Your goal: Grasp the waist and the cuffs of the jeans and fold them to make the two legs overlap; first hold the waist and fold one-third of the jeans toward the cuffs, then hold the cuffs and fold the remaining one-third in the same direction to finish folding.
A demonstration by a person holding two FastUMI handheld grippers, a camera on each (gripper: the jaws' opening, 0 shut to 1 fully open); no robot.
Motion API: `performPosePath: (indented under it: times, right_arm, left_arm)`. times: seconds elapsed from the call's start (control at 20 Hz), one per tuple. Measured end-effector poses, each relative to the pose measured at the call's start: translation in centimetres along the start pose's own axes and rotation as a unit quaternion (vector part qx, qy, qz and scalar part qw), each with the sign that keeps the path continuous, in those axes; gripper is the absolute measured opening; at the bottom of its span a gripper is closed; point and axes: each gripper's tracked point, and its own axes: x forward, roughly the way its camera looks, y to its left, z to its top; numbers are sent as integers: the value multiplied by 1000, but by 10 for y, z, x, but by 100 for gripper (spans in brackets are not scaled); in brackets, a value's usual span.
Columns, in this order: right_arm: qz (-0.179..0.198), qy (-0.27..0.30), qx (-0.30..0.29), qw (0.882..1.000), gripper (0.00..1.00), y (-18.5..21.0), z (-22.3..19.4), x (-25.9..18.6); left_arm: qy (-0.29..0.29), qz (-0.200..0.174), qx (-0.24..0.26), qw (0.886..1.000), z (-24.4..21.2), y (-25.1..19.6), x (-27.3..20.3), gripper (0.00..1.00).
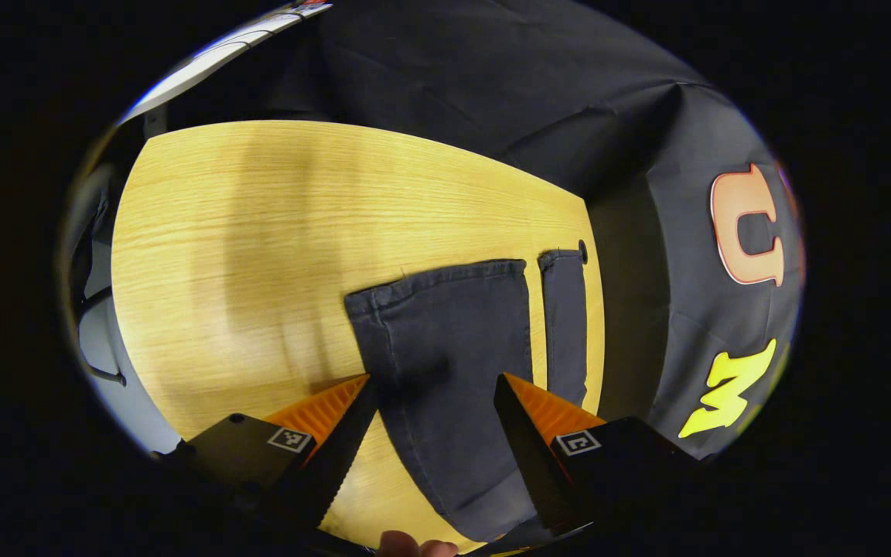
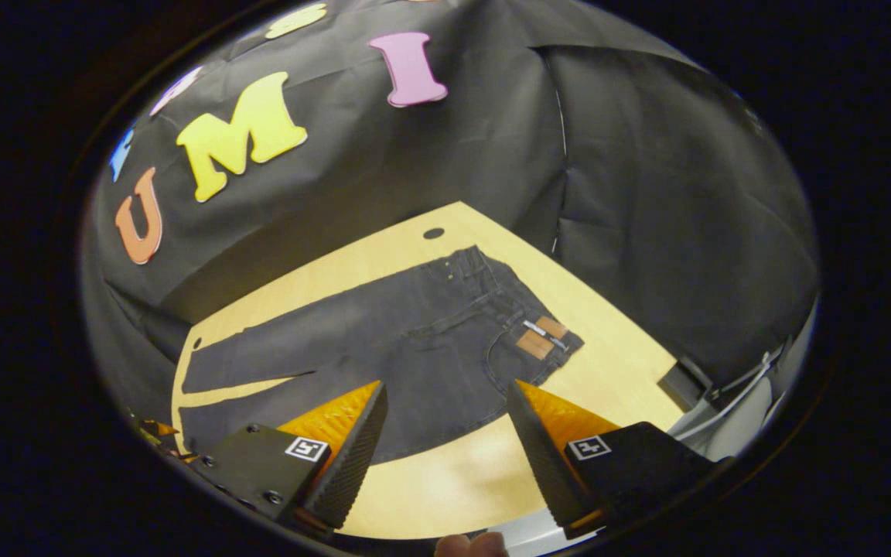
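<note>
Dark grey jeans (image 2: 384, 340) lie flat and unfolded on the wooden table (image 2: 445, 480). In the right gripper view the waist (image 2: 523, 309), with a brown patch (image 2: 534, 340), points to the right and the two legs run left, slightly spread. In the left gripper view the two cuffs (image 1: 445, 286) lie side by side near the table's far right edge. My left gripper (image 1: 434, 387) hangs open above the nearer leg (image 1: 445, 371), close to its cuff. My right gripper (image 2: 445, 394) hovers open over the seat of the jeans, nothing between its fingers.
Bare tabletop (image 1: 244, 255) stretches to the left of the cuffs in the left gripper view. A small round hole (image 2: 433, 233) sits in the table near the back edge. Black cloth walls surround the table. A fingertip (image 1: 414, 546) shows at the bottom edge.
</note>
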Motion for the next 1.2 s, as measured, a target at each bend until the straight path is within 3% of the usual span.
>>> performPosePath:
  times: [0.2, 0.35, 0.4, 0.45, 0.55, 0.65, 0.75, 0.95, 1.0, 1.05, 1.2]
  right_arm:
    - [23, 53, 134, 989, 96, -20, -8, 38]
    - [15, 75, 256, 964, 94, -47, -11, 62]
    - [8, 86, 285, 955, 99, -57, -14, 71]
    - [4, 90, 308, 947, 94, -64, -15, 77]
    - [1, 103, 336, 936, 93, -69, -17, 88]
    - [10, 107, 351, 930, 94, -67, -10, 101]
    - [11, 114, 349, 930, 96, -61, -3, 112]
    - [0, 137, 338, 931, 96, -65, -7, 110]
    - [-11, 146, 342, 928, 95, -72, -9, 113]
    - [-22, 153, 360, 920, 87, -79, -9, 115]
    - [-39, 170, 415, 893, 63, -85, -10, 115]
  left_arm:
    - [-6, -28, -2, 1000, -2, -18, 15, 98]
    - [-8, -43, -14, 999, -1, -28, 25, 95]
    - [-11, -45, -22, 999, -2, -29, 29, 93]
    - [-12, -48, -29, 998, -2, -30, 32, 96]
    - [-18, -44, -39, 998, -1, -30, 40, 71]
    - [-24, -34, -49, 998, 0, -27, 43, 69]
    - [-33, -20, -53, 998, 0, -23, 46, 46]
    - [-44, 9, -54, 998, -1, -16, 46, 27]
    - [-45, 13, -54, 997, -1, -17, 47, 30]
    - [-45, 18, -53, 997, -2, -17, 47, 22]
    - [-41, 30, -50, 997, -3, -16, 46, 17]
